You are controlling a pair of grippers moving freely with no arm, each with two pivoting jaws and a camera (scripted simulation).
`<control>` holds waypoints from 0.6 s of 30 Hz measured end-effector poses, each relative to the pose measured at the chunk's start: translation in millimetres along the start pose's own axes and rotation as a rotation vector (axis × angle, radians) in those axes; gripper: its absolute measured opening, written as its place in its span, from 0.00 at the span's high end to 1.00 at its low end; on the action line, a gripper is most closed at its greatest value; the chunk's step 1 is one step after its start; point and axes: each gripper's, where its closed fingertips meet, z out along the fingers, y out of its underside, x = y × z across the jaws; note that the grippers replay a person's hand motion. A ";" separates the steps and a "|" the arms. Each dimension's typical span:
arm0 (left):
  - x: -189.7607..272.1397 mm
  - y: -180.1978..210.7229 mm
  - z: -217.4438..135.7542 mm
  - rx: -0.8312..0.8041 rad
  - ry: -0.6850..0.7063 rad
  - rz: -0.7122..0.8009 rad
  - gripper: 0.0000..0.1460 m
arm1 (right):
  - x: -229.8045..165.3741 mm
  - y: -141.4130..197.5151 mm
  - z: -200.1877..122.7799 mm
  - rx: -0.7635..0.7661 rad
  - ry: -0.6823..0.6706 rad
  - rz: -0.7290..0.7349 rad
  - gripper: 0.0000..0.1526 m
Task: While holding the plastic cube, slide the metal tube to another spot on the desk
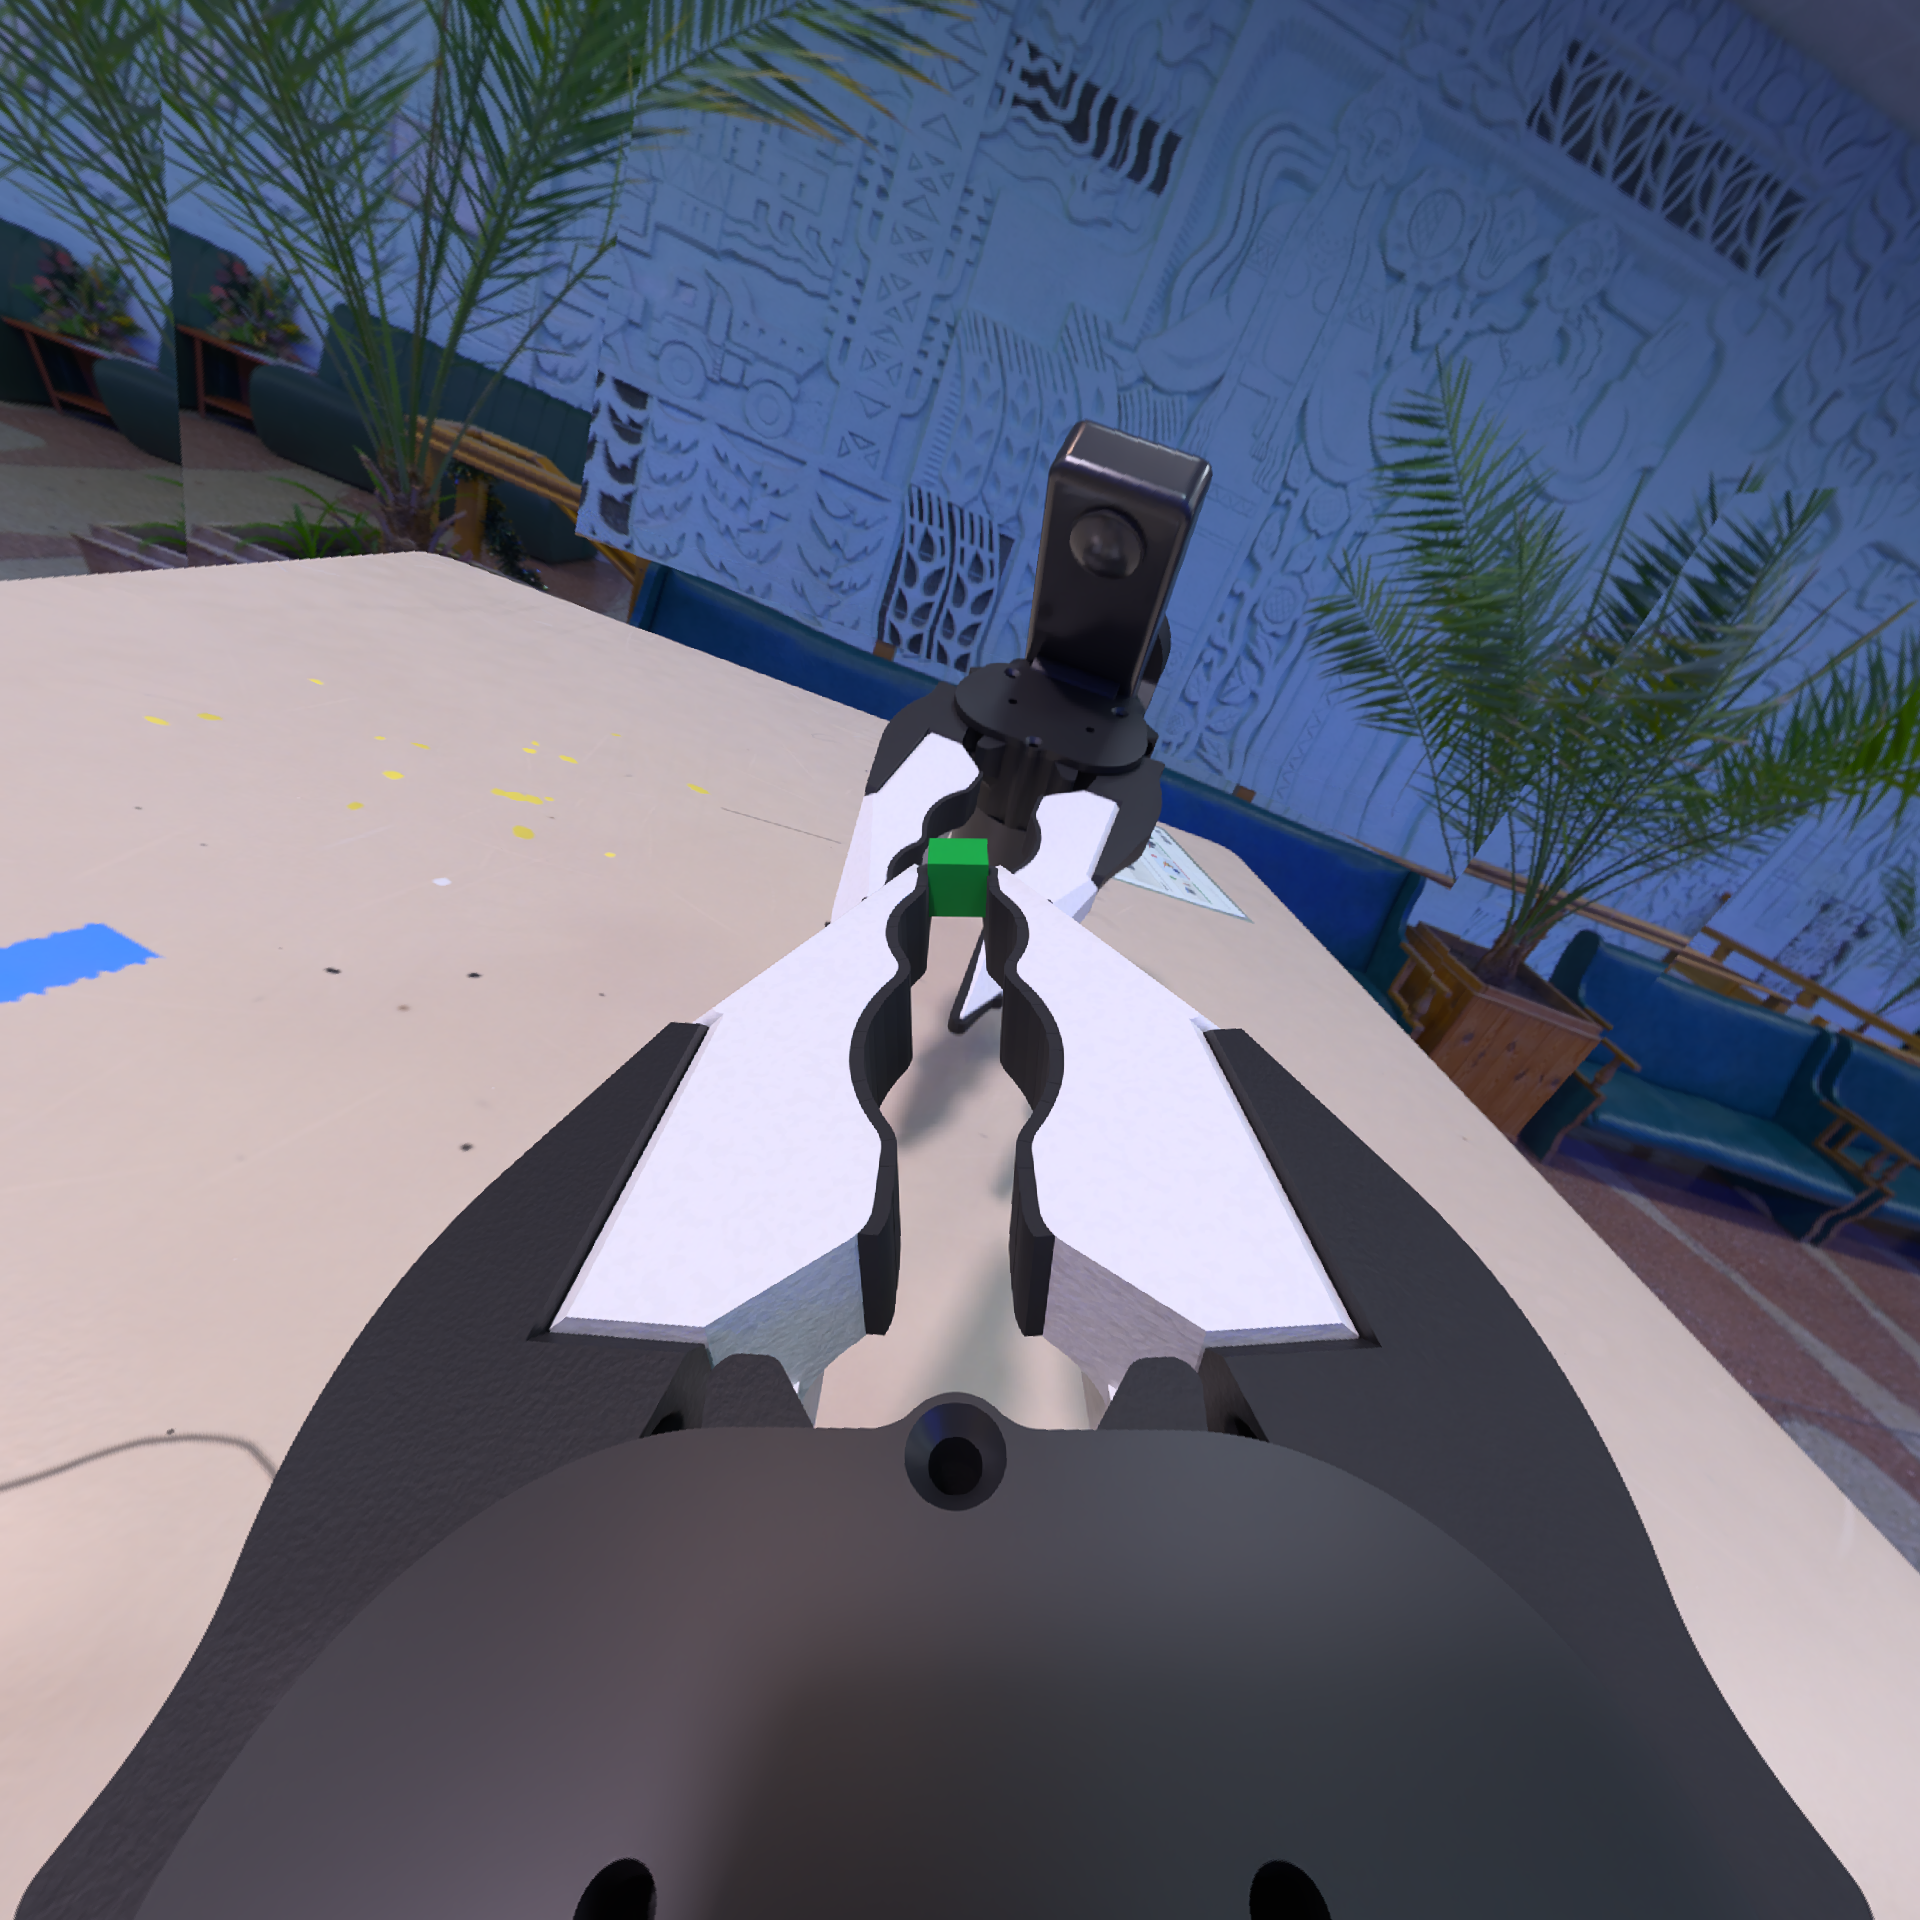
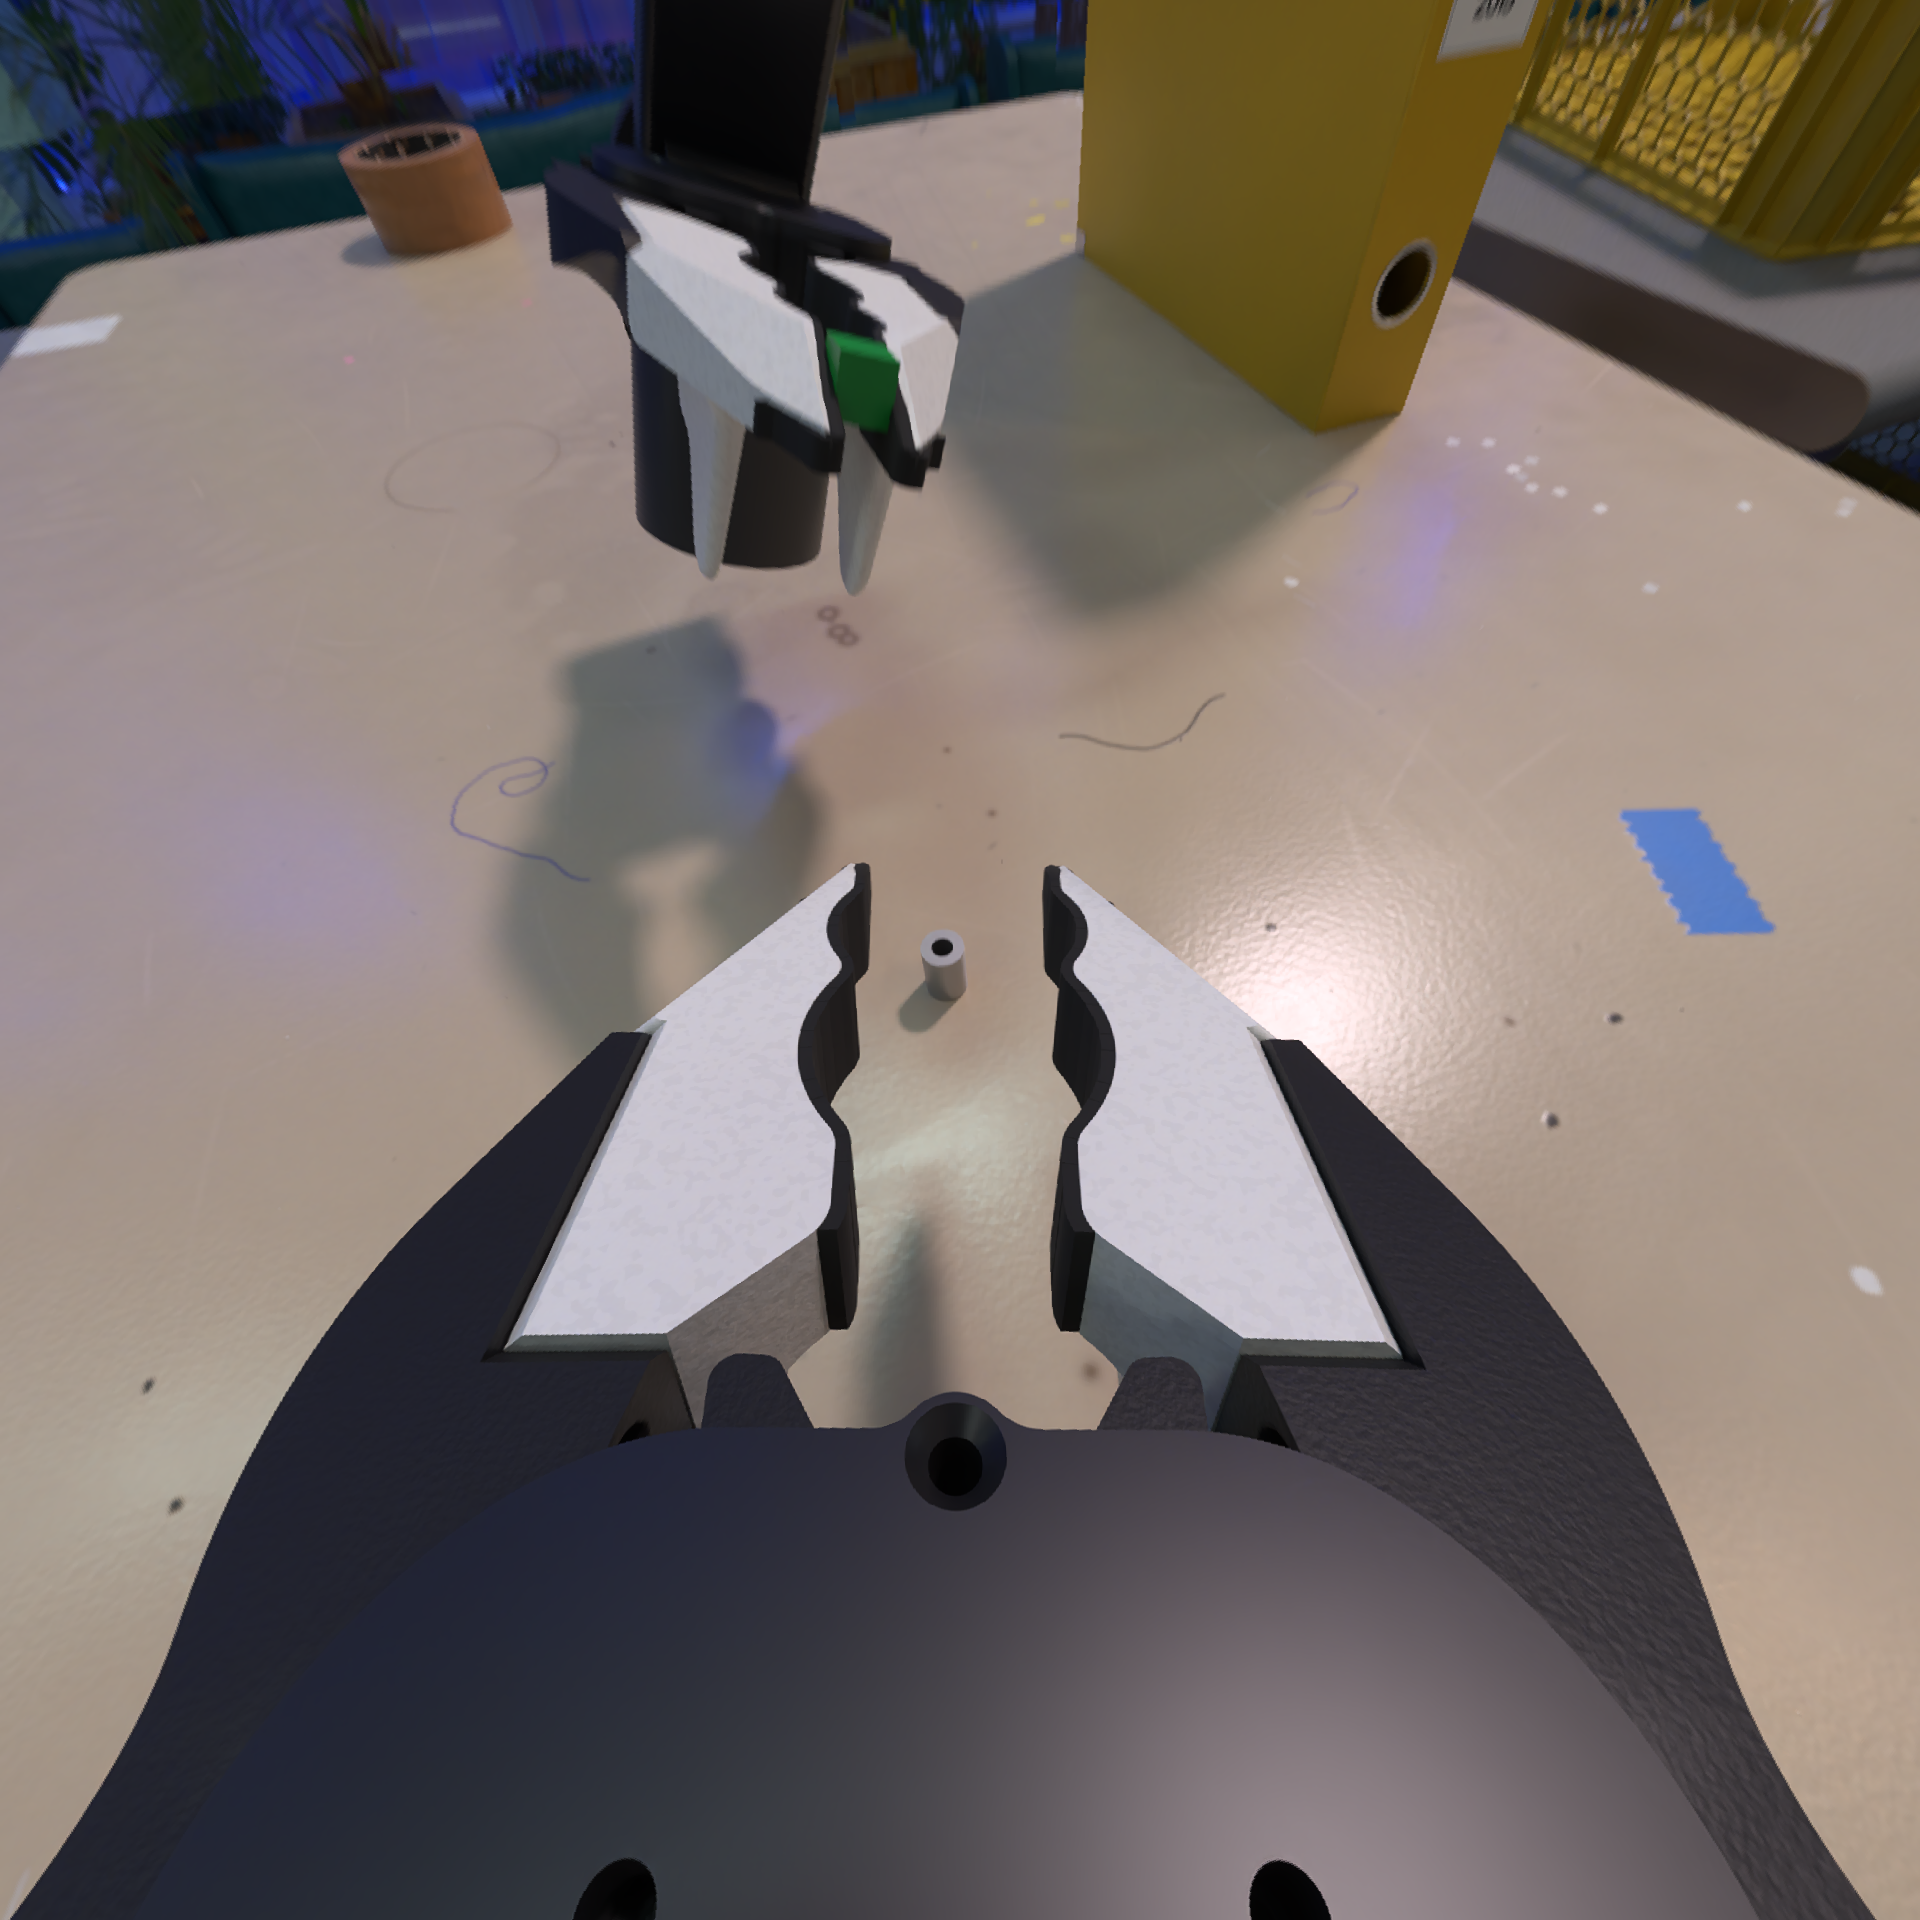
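My left gripper (image 1: 956, 883) is shut on a small green plastic cube (image 1: 957, 879) at its fingertips and holds it above the beige desk (image 1: 364, 1039). In the right wrist view the left gripper (image 2: 868, 416) hangs in the air farther off with the green cube (image 2: 864, 379) between its fingers. A small grey metal tube (image 2: 943, 964) stands upright on the desk (image 2: 312, 987). My right gripper (image 2: 956, 883) is open, and the tube sits between its fingertips without touching either. The right gripper (image 1: 997, 831) also shows beyond the cube in the left wrist view.
A yellow ring binder (image 2: 1278, 197) stands at the back right, with a yellow mesh basket (image 2: 1714, 114) behind it. A black cylinder (image 2: 717, 488) stands behind the left gripper. A brown tape roll (image 2: 426, 187) lies back left. Blue tape patches (image 2: 1697, 871) (image 1: 62, 961) mark the desk.
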 end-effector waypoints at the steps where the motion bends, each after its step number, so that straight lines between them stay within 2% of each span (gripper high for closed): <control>1: -0.7 -0.5 -0.4 0.006 -0.001 -0.009 0.94 | 0.2 3.4 1.7 -0.020 -0.001 0.003 0.77; 10: -7.8 -2.9 -2.9 0.032 -0.028 -0.056 0.94 | 2.0 44.6 18.7 -0.240 0.009 -0.032 0.72; 18: -11.4 -2.2 -4.0 0.034 -0.048 -0.071 0.94 | 0.6 49.9 20.8 -0.260 0.001 -0.040 0.73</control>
